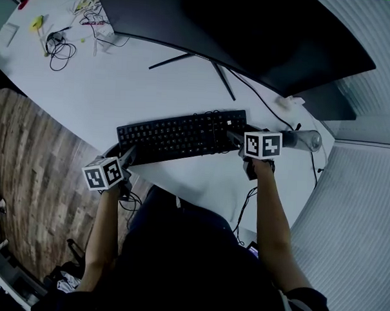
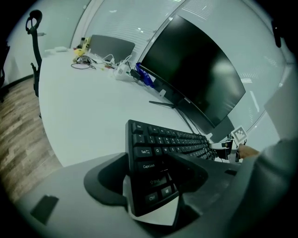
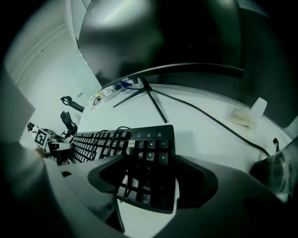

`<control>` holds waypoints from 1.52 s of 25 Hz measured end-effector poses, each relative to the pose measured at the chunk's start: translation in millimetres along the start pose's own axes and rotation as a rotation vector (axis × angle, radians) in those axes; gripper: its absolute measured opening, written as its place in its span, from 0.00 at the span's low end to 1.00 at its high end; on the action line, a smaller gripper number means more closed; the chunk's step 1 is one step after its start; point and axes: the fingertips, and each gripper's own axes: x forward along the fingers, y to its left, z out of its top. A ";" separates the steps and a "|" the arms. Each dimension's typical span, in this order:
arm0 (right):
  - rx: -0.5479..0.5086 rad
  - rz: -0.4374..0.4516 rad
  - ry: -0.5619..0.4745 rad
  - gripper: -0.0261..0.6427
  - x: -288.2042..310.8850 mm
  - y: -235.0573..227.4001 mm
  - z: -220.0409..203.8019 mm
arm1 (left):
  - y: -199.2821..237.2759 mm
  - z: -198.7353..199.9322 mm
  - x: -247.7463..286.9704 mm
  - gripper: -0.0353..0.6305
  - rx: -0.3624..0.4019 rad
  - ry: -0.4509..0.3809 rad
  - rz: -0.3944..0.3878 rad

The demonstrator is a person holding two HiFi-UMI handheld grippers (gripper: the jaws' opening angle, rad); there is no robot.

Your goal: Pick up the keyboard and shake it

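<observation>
**Both tools bracket the keyboard, grasp not yet made**

Nearest the person, the left tool [image 1: 126, 157] and the right tool [image 1: 234, 138] stand released. Each has its jaws apart around one end of the black plastic full-size keyboard [image 1: 183, 135], which lies flat near the white bench's [image 1: 185, 87] near edge. Grasping is the step in hand. Next, both tools should clench evenly, then lift clear of the curved black monitor [image 1: 252, 31] beyond.
</observation>
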 end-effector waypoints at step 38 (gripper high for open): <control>0.445 0.282 -0.193 0.55 -34.9 16.2 -11.7 | -131.0 147.8 -97.2 0.47 0.544 -0.317 0.124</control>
